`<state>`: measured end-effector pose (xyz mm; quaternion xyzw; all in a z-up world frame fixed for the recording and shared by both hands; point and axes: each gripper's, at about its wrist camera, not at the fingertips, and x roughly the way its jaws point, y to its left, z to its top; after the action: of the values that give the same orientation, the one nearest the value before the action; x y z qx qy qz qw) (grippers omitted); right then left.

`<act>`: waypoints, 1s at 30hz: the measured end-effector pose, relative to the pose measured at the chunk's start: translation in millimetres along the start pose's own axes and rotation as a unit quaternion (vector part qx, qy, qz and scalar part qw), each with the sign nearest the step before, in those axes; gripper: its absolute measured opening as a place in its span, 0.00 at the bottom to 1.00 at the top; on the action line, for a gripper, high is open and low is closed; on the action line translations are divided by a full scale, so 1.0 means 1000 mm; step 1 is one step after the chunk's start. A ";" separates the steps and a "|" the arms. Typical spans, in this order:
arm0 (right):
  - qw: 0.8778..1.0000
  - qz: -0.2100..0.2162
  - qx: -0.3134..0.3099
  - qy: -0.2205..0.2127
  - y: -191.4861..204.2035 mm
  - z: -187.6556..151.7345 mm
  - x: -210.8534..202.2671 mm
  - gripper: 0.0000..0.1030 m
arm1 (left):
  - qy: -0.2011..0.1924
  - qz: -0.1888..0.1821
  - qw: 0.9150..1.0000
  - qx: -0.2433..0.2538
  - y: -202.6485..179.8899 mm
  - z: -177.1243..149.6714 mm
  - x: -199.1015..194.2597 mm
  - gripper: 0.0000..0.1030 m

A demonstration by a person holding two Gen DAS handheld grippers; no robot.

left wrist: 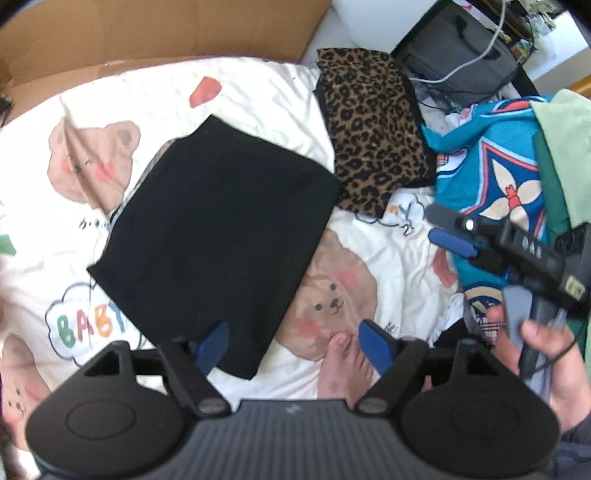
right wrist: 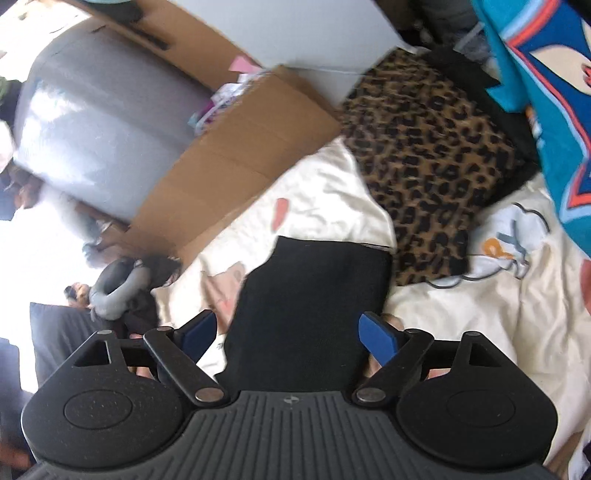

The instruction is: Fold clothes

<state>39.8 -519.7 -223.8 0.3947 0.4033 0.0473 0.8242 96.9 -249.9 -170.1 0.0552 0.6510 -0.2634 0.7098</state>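
Observation:
A folded black garment [left wrist: 218, 229] lies flat on the bear-print sheet [left wrist: 74, 158]. Just beyond it to the right rests a folded leopard-print garment [left wrist: 373, 133]. My left gripper [left wrist: 295, 345] is open above the black garment's near corner, holding nothing. A hand [left wrist: 546, 354] holds my right gripper [left wrist: 445, 227] over the sheet beside a blue patterned garment [left wrist: 491, 166]. In the right wrist view my right gripper [right wrist: 290, 334] is open, empty, and points across the black garment [right wrist: 310, 295] toward the leopard garment [right wrist: 424, 155].
A bare foot [left wrist: 343, 365] rests on the sheet near my left gripper. A green garment [left wrist: 565, 147] lies on the blue one. Cardboard [left wrist: 147, 33] borders the bed's far side. A dark bag [left wrist: 461, 51] with a cable sits behind the leopard garment.

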 end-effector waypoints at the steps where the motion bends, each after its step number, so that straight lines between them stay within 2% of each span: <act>1: 1.000 0.002 -0.005 0.003 0.004 -0.001 0.000 0.88 | -0.001 0.004 1.000 0.003 -0.001 0.004 -0.001 0.78; 4: 1.000 -0.007 -0.008 0.008 0.011 -0.002 0.000 0.90 | -0.002 0.007 1.000 0.010 0.000 0.018 0.000 0.78; 6: 1.000 -0.011 -0.011 0.006 0.012 -0.002 0.001 0.91 | -0.001 0.002 1.000 0.022 0.003 0.030 0.002 0.80; 8: 1.000 -0.012 -0.003 0.002 0.011 -0.003 0.004 0.93 | -0.001 -0.004 0.999 0.033 0.008 0.043 0.005 0.87; 10: 1.000 -0.007 0.001 0.000 0.009 -0.006 0.009 0.93 | -0.001 -0.008 0.999 0.042 0.014 0.057 0.008 0.88; 15: 1.000 -0.024 -0.014 -0.007 0.007 -0.008 0.025 0.93 | -0.009 -0.013 0.998 0.068 0.028 0.088 0.011 0.89; 19: 0.999 -0.037 -0.021 -0.018 0.003 -0.006 0.035 0.93 | 0.008 -0.008 0.997 0.076 0.042 0.108 0.020 0.89; 24: 0.998 -0.054 -0.030 -0.033 -0.002 -0.004 0.047 0.94 | 0.005 0.001 0.997 0.079 0.068 0.119 0.030 0.89; 30: 0.998 -0.041 -0.019 -0.048 -0.014 -0.012 0.064 0.98 | 0.009 0.013 0.998 0.058 0.098 0.128 0.054 0.89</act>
<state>70.8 -496.8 -278.0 0.3640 0.3783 0.0018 0.8511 255.5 -236.1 -228.3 0.1071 0.6399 -0.2912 0.7031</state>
